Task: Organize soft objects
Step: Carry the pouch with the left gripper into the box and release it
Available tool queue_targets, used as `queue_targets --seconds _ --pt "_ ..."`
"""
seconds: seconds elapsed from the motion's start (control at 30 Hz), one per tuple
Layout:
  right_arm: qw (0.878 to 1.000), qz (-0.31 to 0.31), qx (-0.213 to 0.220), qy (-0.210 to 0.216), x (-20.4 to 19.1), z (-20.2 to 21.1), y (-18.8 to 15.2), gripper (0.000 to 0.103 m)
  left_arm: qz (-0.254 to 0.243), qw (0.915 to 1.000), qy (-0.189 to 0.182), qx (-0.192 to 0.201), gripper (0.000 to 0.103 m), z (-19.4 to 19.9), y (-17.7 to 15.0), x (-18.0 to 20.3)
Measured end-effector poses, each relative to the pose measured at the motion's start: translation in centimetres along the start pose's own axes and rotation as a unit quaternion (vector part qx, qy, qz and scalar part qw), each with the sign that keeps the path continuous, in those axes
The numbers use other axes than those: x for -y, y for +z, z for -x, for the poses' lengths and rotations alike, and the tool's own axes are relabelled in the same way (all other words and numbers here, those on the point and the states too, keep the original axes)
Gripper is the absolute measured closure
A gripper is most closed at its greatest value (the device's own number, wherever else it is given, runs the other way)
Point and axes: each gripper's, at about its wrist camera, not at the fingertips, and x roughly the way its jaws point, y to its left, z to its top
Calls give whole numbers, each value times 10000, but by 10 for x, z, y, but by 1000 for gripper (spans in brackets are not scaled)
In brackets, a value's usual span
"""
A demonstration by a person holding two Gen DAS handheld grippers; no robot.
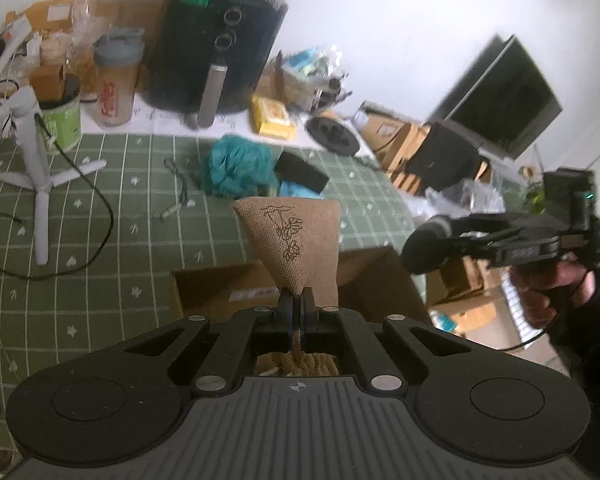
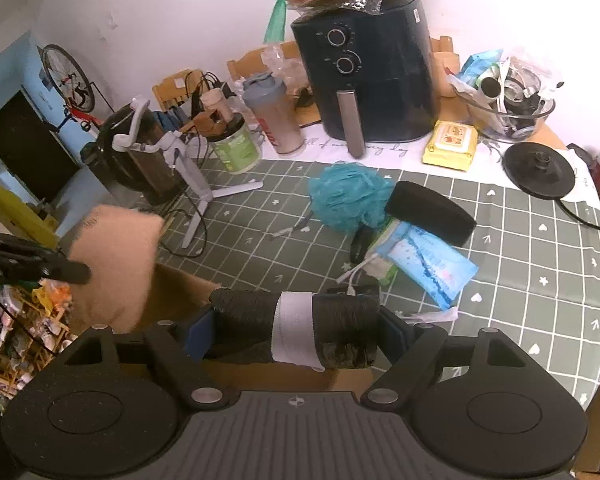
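A burlap pouch [image 1: 288,248] is pinched at its corner by the closed left gripper [image 1: 297,300], fanning toward twelve o'clock. A black roll [image 2: 296,326] is spanned crosswise between the wide right gripper [image 2: 296,334] fingers, above the cardboard box [image 1: 220,292].

Near and right side of the worktop [image 2: 540,248] open for a pass; teal loofah [image 2: 350,196], black case [image 2: 430,212], blue packet [image 2: 432,266] block centre, white tripod [image 2: 198,196] and its cable the left, air fryer [image 2: 368,72] the back.
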Motion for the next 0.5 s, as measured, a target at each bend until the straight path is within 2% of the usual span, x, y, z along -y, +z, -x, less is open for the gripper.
queue_targets --seconds 0.07,0.13,0.2,0.23,0.5 --pt "10000 -1 8 49 -2 2 -3 20 4 9998 134 -143 96 -8 -3 0" --pt "10000 -6 2 97 -4 2 -7 20 -4 9988 376 -313 88 -18 -9 1" --pt "9999 -16 -19 146 -6 1 -11 20 35 9981 484 -374 61 -24 -16 -1" --pt "9999 -19 -29 166 -7 1 -13 20 50 9977 558 -377 57 -25 -19 -1" --pt "9992 127 -205 319 -21 -8 -31 20 220 9968 746 -179 56 -19 -35 3"
